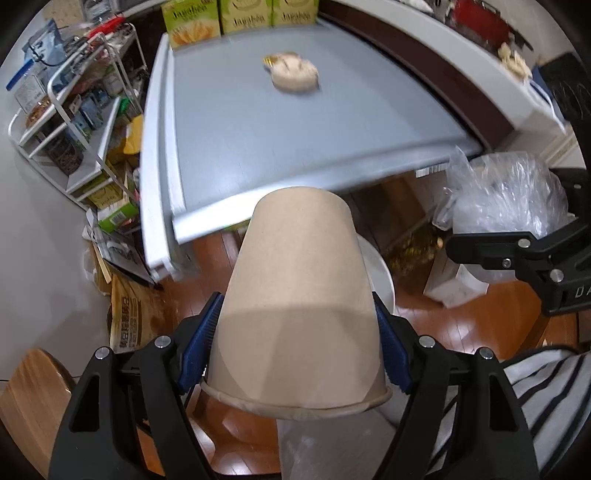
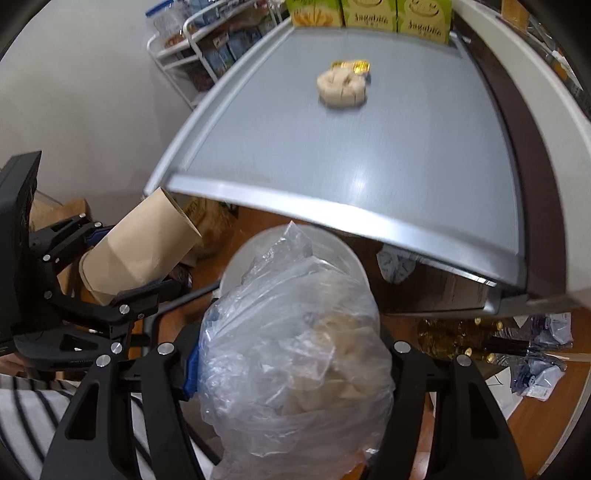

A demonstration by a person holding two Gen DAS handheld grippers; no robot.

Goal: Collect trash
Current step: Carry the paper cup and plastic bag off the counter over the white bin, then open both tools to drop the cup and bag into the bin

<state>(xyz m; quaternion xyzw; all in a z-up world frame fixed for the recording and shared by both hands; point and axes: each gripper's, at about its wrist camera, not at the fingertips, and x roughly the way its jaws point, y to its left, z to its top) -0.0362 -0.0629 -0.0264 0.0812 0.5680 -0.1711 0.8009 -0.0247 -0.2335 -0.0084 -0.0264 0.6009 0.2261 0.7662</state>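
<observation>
My left gripper (image 1: 295, 343) is shut on a brown paper cup (image 1: 299, 295), held bottom-forward with its rim toward the camera; the same cup (image 2: 140, 247) shows at the left of the right wrist view. My right gripper (image 2: 291, 365) is shut on a crumpled clear plastic bag (image 2: 295, 350) with pale paper inside; that bag (image 1: 506, 195) appears at the right of the left wrist view. Both are held out past the near edge of a grey table (image 1: 295, 147). A crumpled beige wad (image 1: 295, 74) with a gold wrapper lies far back on the table, also seen as the wad (image 2: 341, 88).
Green snack boxes (image 1: 236, 18) line the table's far edge. A white wire rack (image 1: 74, 122) of packets stands at the left by the wall. Under the table are a white round bin (image 2: 328, 247), bags, cartons and wooden floor (image 1: 480, 325). A striped sleeve (image 1: 517, 391) is at lower right.
</observation>
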